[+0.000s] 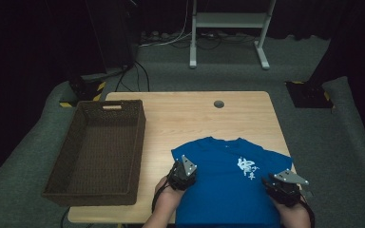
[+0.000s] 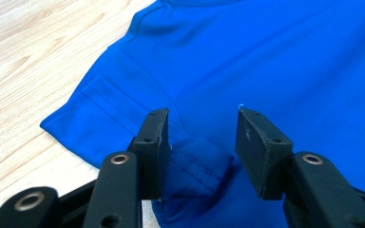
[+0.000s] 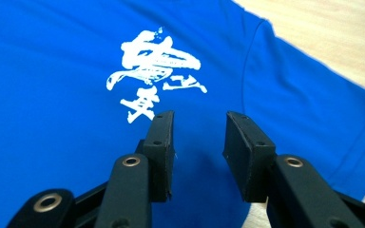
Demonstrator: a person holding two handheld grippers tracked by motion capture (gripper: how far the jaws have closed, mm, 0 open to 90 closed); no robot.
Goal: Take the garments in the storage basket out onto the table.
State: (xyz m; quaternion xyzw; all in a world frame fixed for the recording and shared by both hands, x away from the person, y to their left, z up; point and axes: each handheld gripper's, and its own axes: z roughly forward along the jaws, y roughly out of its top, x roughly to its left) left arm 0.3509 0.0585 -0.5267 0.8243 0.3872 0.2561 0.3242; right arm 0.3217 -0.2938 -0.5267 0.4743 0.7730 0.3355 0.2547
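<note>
- In the high view a bright blue cotton T-shirt with white brush-lettering (image 1: 228,178) lies face up in the lower middle of the frame, on the near right part of the pale wooden table (image 1: 180,116); its hem reaches the bottom edge of the picture.
- That view also takes in a dark brown woven rectangular basket (image 1: 97,152) at the left of the frame, well apart from the shirt, and a white metal stand (image 1: 228,21) on the floor at the top.
- The left gripper (image 1: 183,172) sits over the shirt's sleeve at lower centre-left; the right gripper (image 1: 285,185) is at the lower right, over the shirt's other side.
- The left gripper view adds the detail: a bunched fold of stitched sleeve hem (image 2: 197,164) lies between the parted jaws, touching the left pad; whether it is pinched I cannot tell.
- The right gripper view brings the white lettering (image 3: 154,71) close, upper centre, and its jaws stand released over flat cloth, holding nothing.
</note>
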